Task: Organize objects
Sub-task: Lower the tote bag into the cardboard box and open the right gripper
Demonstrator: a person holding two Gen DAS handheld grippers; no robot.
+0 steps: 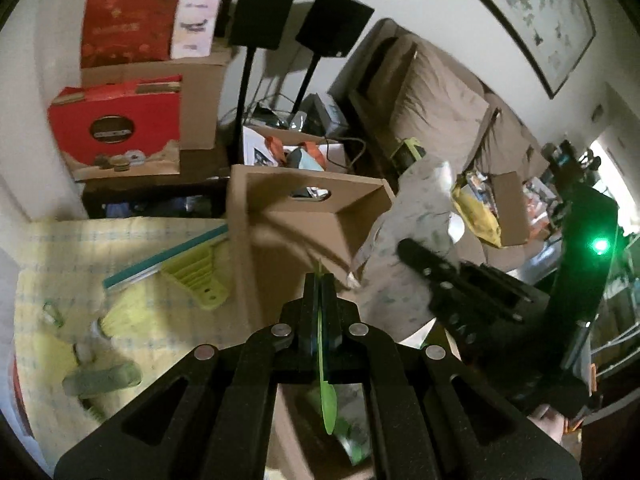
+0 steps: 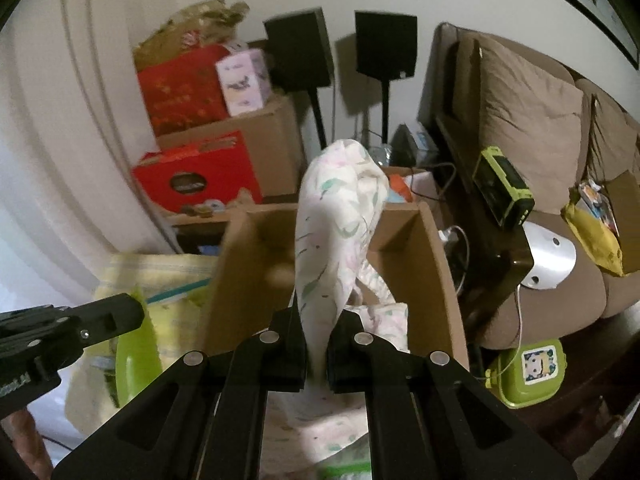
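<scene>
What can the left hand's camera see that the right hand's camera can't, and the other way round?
Only the left camera shows the teal-edged squeegee on the yellow cloth and a thin green plastic piece pinched in the left tool. Only the right camera shows the green lunchbox with a cartoon sticker and the right tool gripping the floral cloth. Both show the open cardboard box and two black speakers.

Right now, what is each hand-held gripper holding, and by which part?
Left hand-held gripper pinches a thin green plastic piece edge-on; right hand-held gripper clamps bunched floral cloth near its lower end.
</scene>
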